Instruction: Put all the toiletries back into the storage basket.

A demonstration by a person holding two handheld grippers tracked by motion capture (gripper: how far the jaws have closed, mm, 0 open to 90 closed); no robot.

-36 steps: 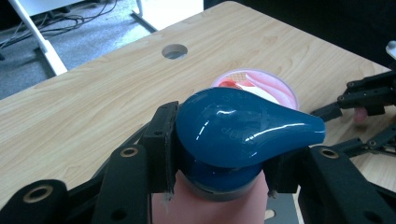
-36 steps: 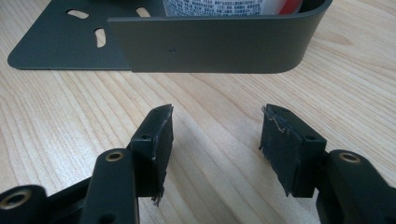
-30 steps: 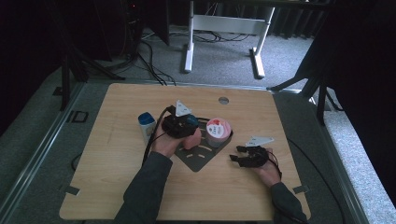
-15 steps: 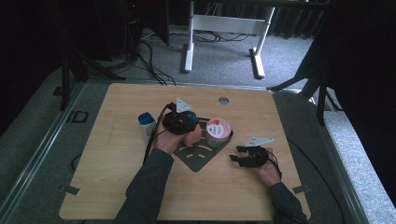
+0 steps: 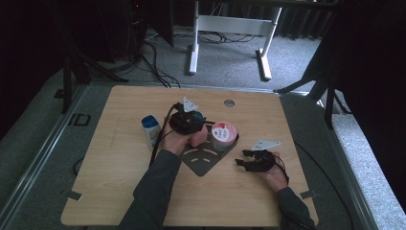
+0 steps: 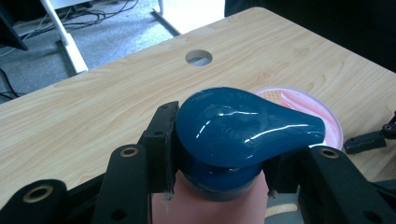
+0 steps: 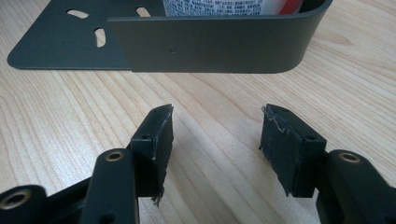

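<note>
Vs. the earlier frames: barely any change. Left gripper (image 5: pixel 191 125) sits a touch higher/nearer the tub than a sec ago, right gripper (image 5: pixel 245 162) same spot, objs on the table unmoved.

Left gripper: jaws partly closed, clamped on the pink bottle (image 6: pixel 210 207) right at the neck, under its blue cap (image 6: pixel 243 128); pads press both sides of the cap base in the left gripper view. Bottle stands upright at the back-left of the dark metal bracket (image 5: pixel 203 160), near mid-table, just beside the pink-lidded tub (image 5: pixel 223 134). Tub sits against the bracket's upright wall.

Right gripper: jaws apart, nothing between them, bare wood showing in the gap in the right gripper view. It rests low by the table, right of the bracket, pointing at the bracket wall (image 7: pixel 215 44); the tub's label shows over that wall.

White bottle w/ blue top (image 5: pixel 150 128) stands left of the left hand, close to it.

Surface: light wood-grain table (image 5: pixel 110 172), round cable hole (image 5: pixel 229 102) near far edge. Tape bits at the near corners.

Room: grey carpet, dim. White desk frame (image 5: pixel 230 28) beyond the table, black cables on floor, dark stand legs at left & right.
</note>
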